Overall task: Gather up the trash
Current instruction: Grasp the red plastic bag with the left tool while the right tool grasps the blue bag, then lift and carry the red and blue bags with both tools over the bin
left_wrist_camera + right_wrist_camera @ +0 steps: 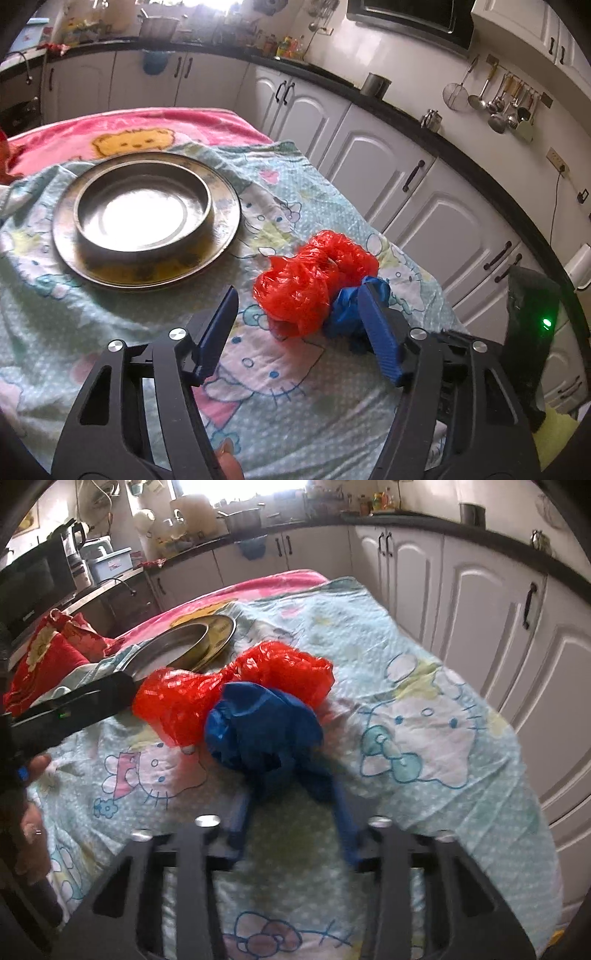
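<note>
Fingers (334,794) pinching blue bag (258,723)

A crumpled red plastic bag (306,280) lies on the cartoon-print cloth, bunched and glossy. Touching it on the near side sits a crumpled blue plastic bag (258,727), wadded into a lump.

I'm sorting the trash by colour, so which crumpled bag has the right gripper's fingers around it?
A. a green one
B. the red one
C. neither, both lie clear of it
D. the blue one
D: in the right wrist view the right gripper has its fingers on either side of the blue bag, with the red bag beyond it.
</note>
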### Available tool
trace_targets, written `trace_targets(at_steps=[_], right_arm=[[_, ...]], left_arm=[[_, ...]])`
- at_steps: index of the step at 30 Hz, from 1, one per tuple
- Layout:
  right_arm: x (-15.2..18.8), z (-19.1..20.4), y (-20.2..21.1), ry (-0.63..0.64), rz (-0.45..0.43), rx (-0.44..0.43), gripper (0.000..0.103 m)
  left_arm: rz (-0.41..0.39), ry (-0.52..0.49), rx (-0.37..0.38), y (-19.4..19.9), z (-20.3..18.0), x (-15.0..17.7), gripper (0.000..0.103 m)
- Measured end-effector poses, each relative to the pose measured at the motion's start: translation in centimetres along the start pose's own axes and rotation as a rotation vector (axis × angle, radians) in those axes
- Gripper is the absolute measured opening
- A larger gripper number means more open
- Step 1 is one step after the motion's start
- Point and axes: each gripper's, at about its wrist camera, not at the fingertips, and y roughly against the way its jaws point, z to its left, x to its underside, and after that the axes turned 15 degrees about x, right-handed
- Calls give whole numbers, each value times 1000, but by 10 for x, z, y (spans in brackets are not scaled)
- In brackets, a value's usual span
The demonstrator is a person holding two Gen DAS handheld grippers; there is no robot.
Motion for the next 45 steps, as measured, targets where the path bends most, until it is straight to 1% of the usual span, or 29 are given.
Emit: trace_targets(at_steps=[1,2,3,4,5,6,7,8,10,13,17,18,20,21,22,23,24,25,27,30,32,33,34,36,37,41,45], right_arm=[[1,0,1,0,0,-11,16],[2,1,4,4,-3,-21,12],[3,2,6,7,-6,-25,7],[6,2,9,11,-11,-28,5],[8,1,12,12,-14,-30,4],[12,0,17,11,-14,-28,4],[15,0,20,9,-11,-26,4],[19,-2,24,5,-10,-26,4],[30,-6,35,0,-13,-24,3],[46,-13,50,-2,-15,-7,3],[64,-22,68,-9,-22,9,3],[66,-24,71,-11,-21,-7,3],[64,-25,73,-15,-24,2,4],[60,-27,72,-31,-35,9,7],[55,-29,70,-48,-40,6,22],[49,-31,67,-71,-44,-6,32],[45,-32,63,-85,-41,-26,49],[39,-32,57,-92,-34,-34,49],[28,-30,47,-83,-36,-8,49],[15,-19,30,-30,-19,-5,49],[8,-12,21,7,-24,16,49],[7,-9,17,17,-21,14,45],[5,-7,13,25,-15,5,26],[3,-2,7,41,-4,2,8],[3,-1,7,44,-5,6,6],[11,-6,22,19,-18,14,3],[24,-21,54,-1,-64,16,3]], left_arm=[[10,8,0,-5,1,0,53],[17,13,1,-8,2,-1,50],[25,18,1,-12,3,-1,44],[33,23,0,-15,4,0,34],[42,28,1,-17,5,1,28],[50,33,7,-19,6,2,19],[55,36,14,-21,7,3,14],[60,35,21,-21,6,4,14],[62,28,27,-20,3,7,8],[59,9,41,-17,-6,11,6],[37,-29,38,-6,-20,15,5],[27,-25,42,-2,-22,15,5],[21,-36,37,4,-26,16,5],[16,-48,29,7,-28,17,5],[13,-60,19,10,-31,18,5],[9,-71,14,14,-33,19,6],[6,-76,9,17,-33,20,6],[-2,-83,5,23,-35,21,6],[-18,-98,-2,32,-37,22,6],[-45,-111,-10,48,-40,23,6],[-60,-118,-7,58,-43,24,6],[-65,-120,-6,61,-45,25,6],[-73,-127,-8,66,-47,26,6],[-83,-137,-8,72,-52,28,6],[-91,-140,-2,76,-54,28,6],[-108,-149,21,84,-65,28,6],[-112,-177,46,85,-81,31,6]])
